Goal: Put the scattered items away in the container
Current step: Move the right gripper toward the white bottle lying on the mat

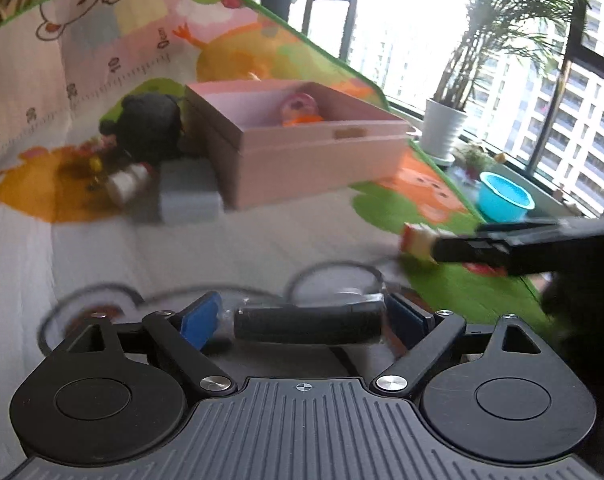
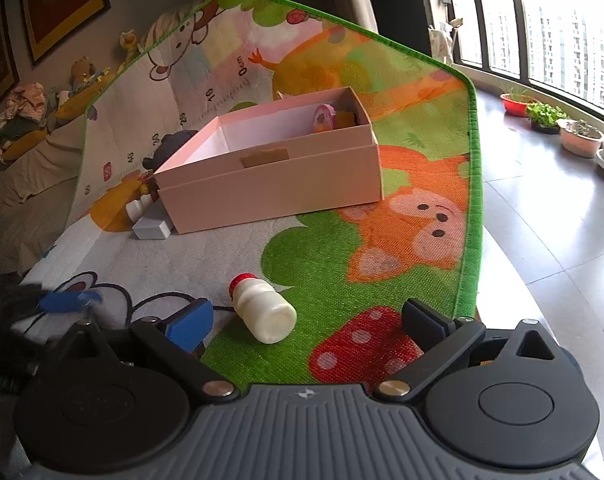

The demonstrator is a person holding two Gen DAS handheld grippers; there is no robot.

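My left gripper (image 1: 306,320) is shut on a black cylinder in clear wrap (image 1: 308,322), held crosswise between the blue pads just above the play mat (image 1: 222,248). A white bottle with a red cap (image 2: 264,310) lies on its side on the mat between the fingers of my open right gripper (image 2: 308,320), nearer the left finger. The left wrist view shows that bottle (image 1: 416,238) at the tip of the right gripper (image 1: 438,246). The open pink box (image 2: 270,184) (image 1: 302,152) stands further back, with a pink toy (image 2: 323,116) inside.
Left of the box lie a grey block (image 2: 152,226), a small white bottle (image 2: 138,208) and a black plush (image 1: 146,128). The mat's green edge (image 2: 476,184) borders tiled floor (image 2: 542,220). By the window stand a blue basin (image 1: 504,196) and plant pots (image 2: 542,116).
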